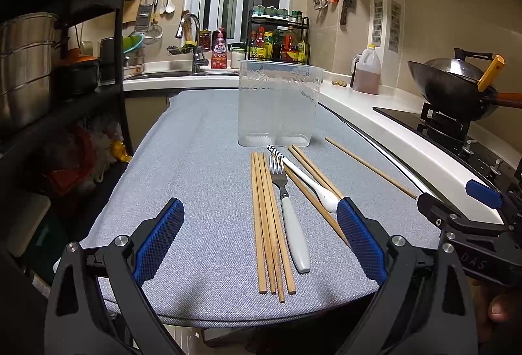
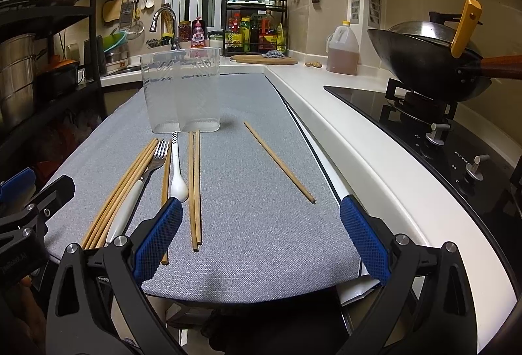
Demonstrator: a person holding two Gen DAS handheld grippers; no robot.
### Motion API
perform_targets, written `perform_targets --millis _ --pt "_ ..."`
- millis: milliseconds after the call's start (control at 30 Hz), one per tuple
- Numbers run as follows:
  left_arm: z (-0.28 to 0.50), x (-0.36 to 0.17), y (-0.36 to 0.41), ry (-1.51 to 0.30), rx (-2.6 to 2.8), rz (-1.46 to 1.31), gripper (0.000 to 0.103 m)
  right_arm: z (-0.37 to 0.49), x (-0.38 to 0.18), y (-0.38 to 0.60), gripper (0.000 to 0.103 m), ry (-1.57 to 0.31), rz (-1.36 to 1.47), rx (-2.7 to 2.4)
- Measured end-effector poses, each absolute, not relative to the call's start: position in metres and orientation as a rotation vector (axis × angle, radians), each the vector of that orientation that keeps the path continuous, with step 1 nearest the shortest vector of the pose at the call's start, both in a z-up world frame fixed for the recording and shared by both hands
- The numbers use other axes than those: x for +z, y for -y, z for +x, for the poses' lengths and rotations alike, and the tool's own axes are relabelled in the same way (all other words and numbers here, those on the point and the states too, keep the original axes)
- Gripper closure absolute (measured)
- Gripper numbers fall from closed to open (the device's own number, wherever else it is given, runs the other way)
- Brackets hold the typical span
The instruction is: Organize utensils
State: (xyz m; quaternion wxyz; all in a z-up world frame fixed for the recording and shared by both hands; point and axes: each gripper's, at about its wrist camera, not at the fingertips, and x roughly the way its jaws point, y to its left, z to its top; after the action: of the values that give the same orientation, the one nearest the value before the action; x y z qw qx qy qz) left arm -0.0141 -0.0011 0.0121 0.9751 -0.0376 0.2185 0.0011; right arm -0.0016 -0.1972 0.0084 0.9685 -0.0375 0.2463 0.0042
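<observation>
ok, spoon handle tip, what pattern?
Black-and-white stripes on the spoon handle's far end; the rest is plain white. Clearest in the right wrist view.

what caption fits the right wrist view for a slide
Open right hand-held gripper above chopsticks, fork and spoon, before an empty clear holder.

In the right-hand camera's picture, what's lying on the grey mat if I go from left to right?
Bundle of chopsticks → fork → white spoon → pair of chopsticks → lone chopstick.

Chopsticks (image 1: 270, 224), fork (image 1: 288, 211), spoon (image 1: 310, 182) flat before empty holder (image 1: 277, 103).
</observation>
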Motion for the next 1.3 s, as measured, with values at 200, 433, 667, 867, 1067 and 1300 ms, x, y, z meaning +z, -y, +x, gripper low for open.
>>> perform_targets --millis 200,433,667,867,1067,1300 --pt "-0.009 0.008 -0.001 -0.466 -0.003 -0.087 0.012 0.005 0.002 0.204 0.015 -0.519 -0.059 -0.003" --pt "0.002 -0.005 0.0 -0.526 -0.02 -0.102 0.03 0.024 -0.015 0.214 0.038 -0.547 -0.068 -0.049" --pt "0.014 -0.023 0.0 -0.588 -0.032 -0.115 0.059 0.069 -0.028 0.234 0.045 -0.569 -0.053 -0.115" --pt "0.016 -0.032 -0.005 -0.613 -0.014 -0.105 0.084 0.086 -0.037 0.237 0.046 -0.571 -0.083 -0.128" --pt "0.018 -0.038 -0.006 -0.637 -0.013 -0.096 0.092 0.09 -0.049 0.234 0.047 -0.593 -0.1 -0.122" --pt "0.018 -0.039 -0.002 -0.642 -0.036 -0.094 0.092 0.09 -0.049 0.232 0.078 -0.602 -0.051 -0.029"
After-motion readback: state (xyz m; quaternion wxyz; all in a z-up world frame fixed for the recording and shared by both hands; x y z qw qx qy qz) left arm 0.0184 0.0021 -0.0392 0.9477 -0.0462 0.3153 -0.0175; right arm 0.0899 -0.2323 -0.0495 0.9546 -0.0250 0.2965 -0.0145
